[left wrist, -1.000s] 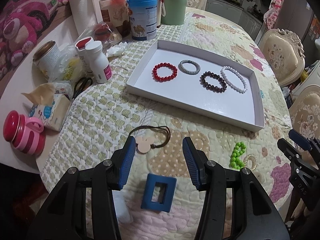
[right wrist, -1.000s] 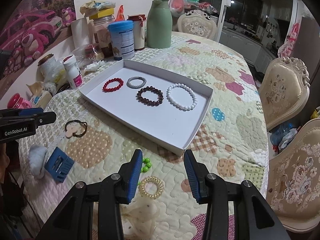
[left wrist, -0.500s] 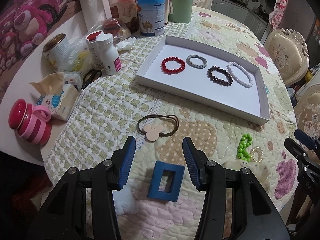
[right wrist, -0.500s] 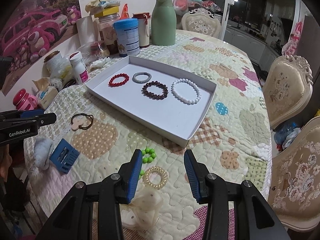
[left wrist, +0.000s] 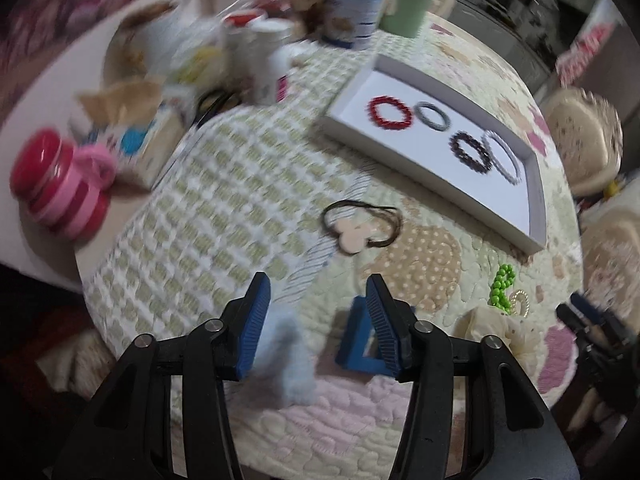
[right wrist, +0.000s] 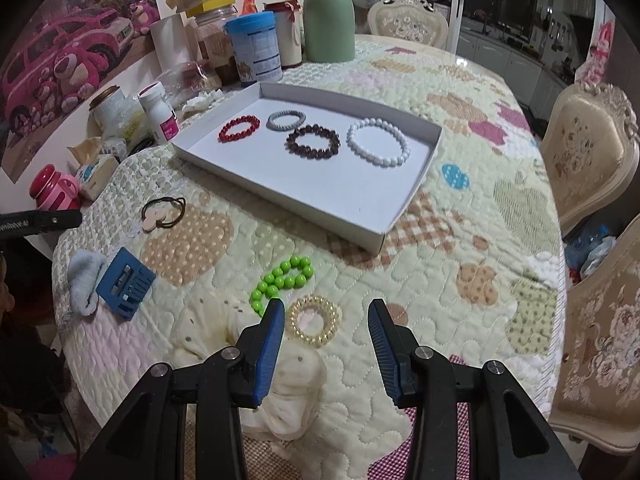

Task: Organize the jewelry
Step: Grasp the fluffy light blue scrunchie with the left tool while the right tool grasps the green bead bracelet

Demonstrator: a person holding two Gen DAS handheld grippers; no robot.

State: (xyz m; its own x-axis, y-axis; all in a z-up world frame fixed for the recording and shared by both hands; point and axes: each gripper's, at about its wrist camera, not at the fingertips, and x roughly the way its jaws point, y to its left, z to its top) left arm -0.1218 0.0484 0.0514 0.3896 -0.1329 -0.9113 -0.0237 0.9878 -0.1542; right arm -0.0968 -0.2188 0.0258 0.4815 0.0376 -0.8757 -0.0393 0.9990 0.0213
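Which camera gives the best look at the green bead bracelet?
The right wrist view: the green bead bracelet lies sharp and whole on the quilt, just beyond the jaws. The left wrist view shows it small, blurred, near the right edge.

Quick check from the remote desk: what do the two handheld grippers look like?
Both look alike. The left gripper and right gripper each have black angular plastic linkage arms with silver pivot screws, ending in two blue fingers with ribbed inner faces. In the right wrist view the left gripper's black body shows blurred white lettering. No cables, sleeves or hands are clearly visible.
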